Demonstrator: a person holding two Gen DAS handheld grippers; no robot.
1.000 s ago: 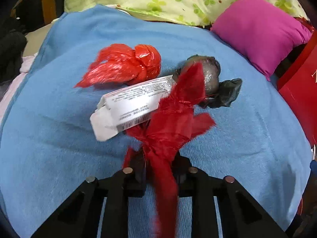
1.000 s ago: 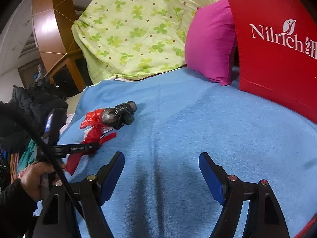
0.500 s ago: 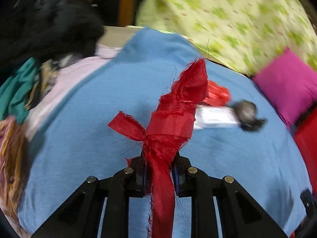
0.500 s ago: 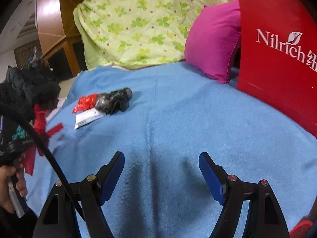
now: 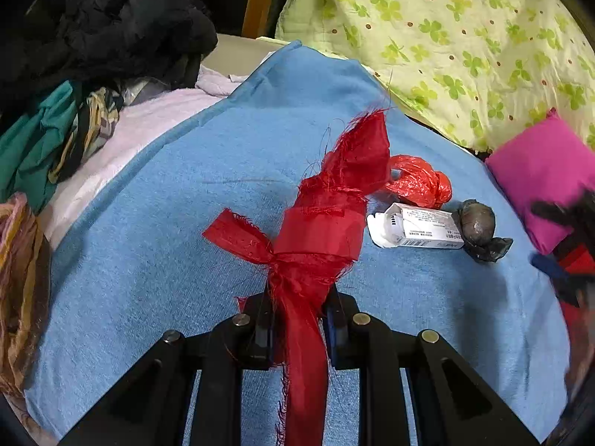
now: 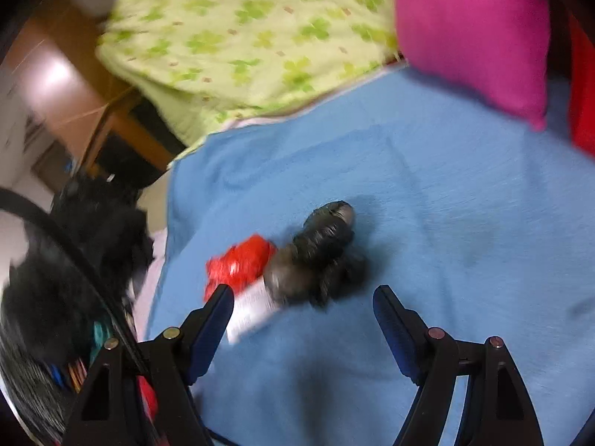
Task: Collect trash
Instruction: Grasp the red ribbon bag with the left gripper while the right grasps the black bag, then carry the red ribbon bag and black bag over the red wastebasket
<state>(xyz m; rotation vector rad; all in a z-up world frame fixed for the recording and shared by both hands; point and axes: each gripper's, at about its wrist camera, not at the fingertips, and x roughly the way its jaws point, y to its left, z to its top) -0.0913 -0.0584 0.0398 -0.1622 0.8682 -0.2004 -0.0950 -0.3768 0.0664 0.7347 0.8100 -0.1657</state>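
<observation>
Ribbon (image 5: 327, 215) is pinched between the pressed-together fingers of the left gripper (image 5: 299, 319), held up clear of the blue blanket (image 5: 167, 193) — probably so it can be carried off. Right gripper (image 6: 303, 319) has its fingers spread, empty, lined up on the remaining pile mid-blanket: black wad (image 6: 316, 256), white box (image 6: 249, 316), red bag (image 6: 241, 264).

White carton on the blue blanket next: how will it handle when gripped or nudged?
The white carton looks like thin card with one end flap crumpled open, so it probably crushes under a hard squeeze. It seems light and will likely slide rather than roll. It touches the dark wad, which a push may drag along.
</observation>
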